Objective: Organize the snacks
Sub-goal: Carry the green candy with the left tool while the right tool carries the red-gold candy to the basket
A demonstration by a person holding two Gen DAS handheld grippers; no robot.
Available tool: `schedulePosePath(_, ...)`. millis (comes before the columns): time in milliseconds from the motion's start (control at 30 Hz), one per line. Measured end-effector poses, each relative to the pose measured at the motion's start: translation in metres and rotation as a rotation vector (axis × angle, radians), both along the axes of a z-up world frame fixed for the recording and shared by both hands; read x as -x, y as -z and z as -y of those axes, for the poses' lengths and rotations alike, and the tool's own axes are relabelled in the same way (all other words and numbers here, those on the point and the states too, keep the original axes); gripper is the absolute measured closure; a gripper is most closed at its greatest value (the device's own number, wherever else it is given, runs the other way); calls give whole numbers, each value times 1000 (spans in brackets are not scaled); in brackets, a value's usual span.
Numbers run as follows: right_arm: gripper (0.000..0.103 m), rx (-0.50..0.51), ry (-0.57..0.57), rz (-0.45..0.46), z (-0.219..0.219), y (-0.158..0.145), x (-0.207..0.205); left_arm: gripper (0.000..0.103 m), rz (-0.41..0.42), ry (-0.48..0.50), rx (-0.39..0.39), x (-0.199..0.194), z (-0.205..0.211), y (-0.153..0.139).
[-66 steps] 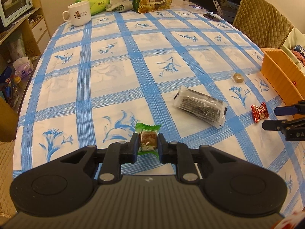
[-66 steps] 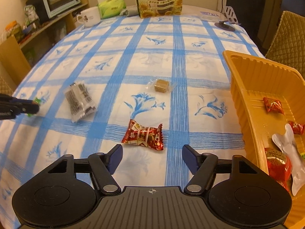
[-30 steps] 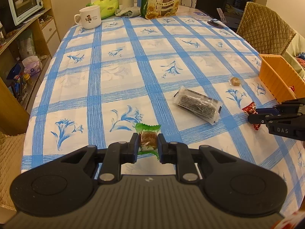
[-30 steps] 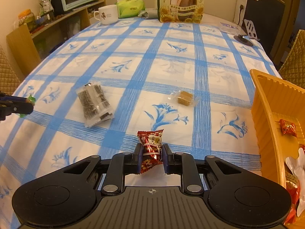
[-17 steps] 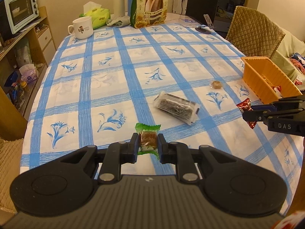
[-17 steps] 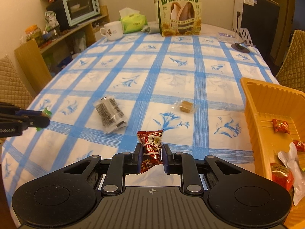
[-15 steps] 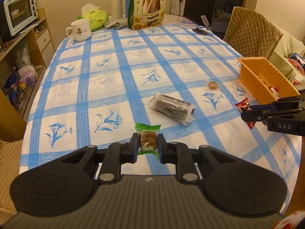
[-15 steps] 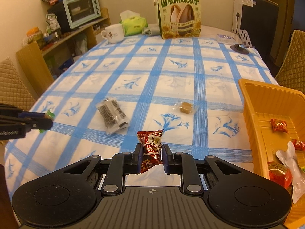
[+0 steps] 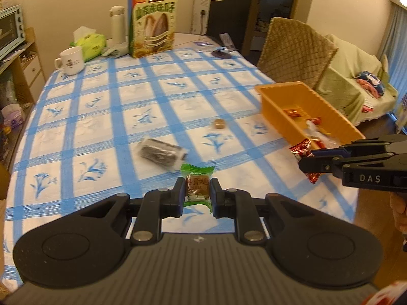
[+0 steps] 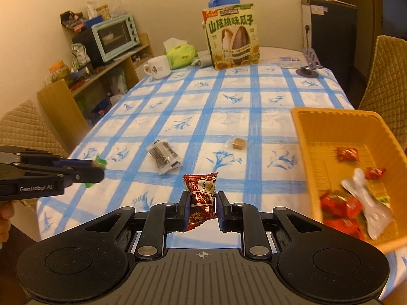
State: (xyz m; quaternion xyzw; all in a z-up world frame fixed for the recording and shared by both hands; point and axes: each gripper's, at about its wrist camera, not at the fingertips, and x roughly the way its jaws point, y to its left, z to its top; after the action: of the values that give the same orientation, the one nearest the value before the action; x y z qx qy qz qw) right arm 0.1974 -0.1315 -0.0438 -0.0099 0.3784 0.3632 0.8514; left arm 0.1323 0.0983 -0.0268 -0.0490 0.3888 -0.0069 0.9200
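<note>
Snacks are what I'm sorting, and I have one pinched in each gripper above the checked tablecloth (image 10: 229,117). My left gripper (image 9: 197,194) is clamped on a green-wrapped candy (image 9: 197,186): the pads press its brown middle from both sides, the green frill sticks up past the fingertips and a little hangs below. My right gripper (image 10: 202,208) is clamped on a red-wrapped candy (image 10: 201,198), gripped low on its body, so most of the packet stands tilted above the pads. The orange tray (image 10: 302,137) sits at the table's right edge, just to the right of my right gripper and well apart from my left, already holding several red sweets and a clear wrapper. I judge the main risk to be slippery film: both holds are on crinkly wrapping, and a quick swing could let a candy slide out and fall on the cloth or off the near edge. The red one worries me more, being held near its bottom and leaning. With both grippers heading for one tray, I could knock them together, or clip the tray's near wall and shove it toward the edge. A release too high could bounce a candy out. Still on the cloth are a dark clear-wrapped pack (image 10: 164,156) and a small brown sweet (image 10: 238,144), both well clear of my fingers.
</note>
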Motion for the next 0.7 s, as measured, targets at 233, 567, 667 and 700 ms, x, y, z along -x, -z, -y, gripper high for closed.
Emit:
schedulePosePath(233,81,-8,60,-22,54,-6,13,85,8,98,23,-4,55,-6)
schedulePosePath(567,81,9,160,-33,132,-10,14,85,12,185,44,-19,117,-6)
schedulePosePath(667,81,12,185,-31,152,-11,11,85,15,199,48,-24,132,-6)
schedulePosePath(700,81,12,192,-29,158,-11,10,85,17,203,49,-26,137,-6)
